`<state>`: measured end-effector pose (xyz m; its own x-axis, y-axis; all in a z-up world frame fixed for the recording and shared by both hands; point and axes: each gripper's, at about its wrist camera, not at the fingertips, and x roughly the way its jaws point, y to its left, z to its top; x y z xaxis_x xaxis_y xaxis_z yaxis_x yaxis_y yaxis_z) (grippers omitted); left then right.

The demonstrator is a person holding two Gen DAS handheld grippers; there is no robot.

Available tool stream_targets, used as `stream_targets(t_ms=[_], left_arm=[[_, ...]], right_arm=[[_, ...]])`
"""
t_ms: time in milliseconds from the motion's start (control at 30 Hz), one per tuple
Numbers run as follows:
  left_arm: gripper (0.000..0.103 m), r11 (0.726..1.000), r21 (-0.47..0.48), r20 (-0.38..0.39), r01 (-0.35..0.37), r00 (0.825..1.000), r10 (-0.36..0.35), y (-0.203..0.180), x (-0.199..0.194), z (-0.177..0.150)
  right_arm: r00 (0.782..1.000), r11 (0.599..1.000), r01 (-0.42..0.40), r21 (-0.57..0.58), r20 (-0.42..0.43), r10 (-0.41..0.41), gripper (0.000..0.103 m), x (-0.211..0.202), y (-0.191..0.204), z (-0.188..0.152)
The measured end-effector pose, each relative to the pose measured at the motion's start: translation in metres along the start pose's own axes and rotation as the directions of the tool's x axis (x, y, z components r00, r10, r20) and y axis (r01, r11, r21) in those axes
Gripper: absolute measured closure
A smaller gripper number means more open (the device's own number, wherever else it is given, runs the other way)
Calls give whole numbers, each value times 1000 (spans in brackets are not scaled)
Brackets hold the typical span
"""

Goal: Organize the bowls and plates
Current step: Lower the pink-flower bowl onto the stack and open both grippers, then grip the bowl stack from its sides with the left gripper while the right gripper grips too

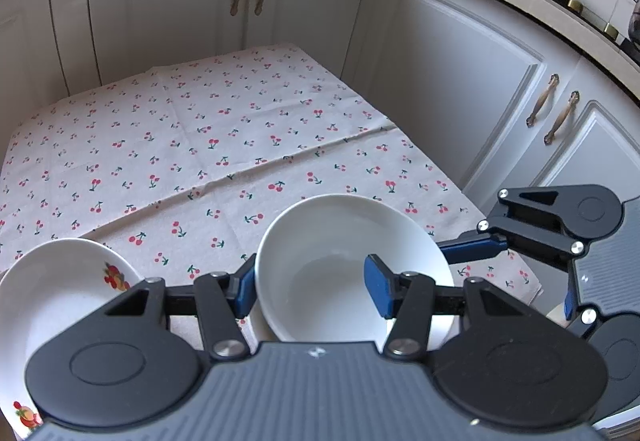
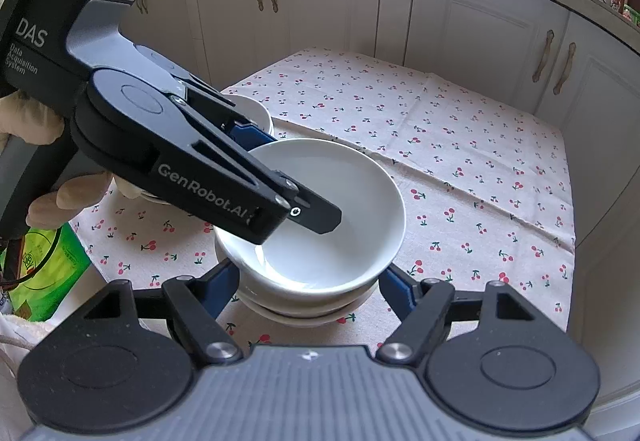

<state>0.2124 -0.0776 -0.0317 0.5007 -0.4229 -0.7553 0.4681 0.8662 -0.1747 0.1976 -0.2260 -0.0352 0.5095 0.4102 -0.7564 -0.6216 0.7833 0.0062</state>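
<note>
A plain white bowl (image 1: 340, 241) sits tilted on top of a stack of white bowls (image 2: 304, 305) on the cherry-print cloth. My left gripper (image 1: 312, 291) is open, with one blue finger (image 1: 380, 291) inside the bowl and the other outside its left rim. In the right wrist view the left gripper (image 2: 280, 177) reaches down into the top bowl (image 2: 352, 201). My right gripper (image 2: 308, 287) is open, its fingers on either side of the stack, apart from it. A white plate with a fruit print (image 1: 52, 301) lies to the left.
The cherry-print tablecloth (image 1: 200, 145) covers a low table hemmed in by white cabinet doors (image 1: 452, 81) at the back and right. Another white bowl (image 2: 256, 113) stands behind the left gripper. A green bag (image 2: 48, 269) lies off the table's left edge.
</note>
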Motion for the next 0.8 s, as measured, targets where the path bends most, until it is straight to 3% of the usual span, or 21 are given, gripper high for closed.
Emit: stream_targets(t_ms=[167, 400, 467, 567, 800], left_arm=[[48, 1000, -1, 5, 7, 1000, -7, 1, 0, -1], [42, 1000, 18, 38, -7, 999, 6, 3, -8, 1], [40, 999, 41, 64, -28, 998, 25, 1, -14, 0], [26, 994, 95, 103, -45, 994, 35, -4, -23, -4], [23, 983, 174, 95, -51, 995, 35, -15, -26, -22]], right_arm=[[1000, 1000, -5, 12, -7, 5, 20, 1, 0, 1], [1000, 1000, 11, -2, 18, -11, 5, -5, 3, 0], [1000, 1000, 6, 2, 29, -6, 4, -8, 3, 0], [999, 1000, 21, 7, 41, -22, 3, -13, 4, -1], [999, 997, 18, 71, 50, -21, 3, -18, 0, -12]])
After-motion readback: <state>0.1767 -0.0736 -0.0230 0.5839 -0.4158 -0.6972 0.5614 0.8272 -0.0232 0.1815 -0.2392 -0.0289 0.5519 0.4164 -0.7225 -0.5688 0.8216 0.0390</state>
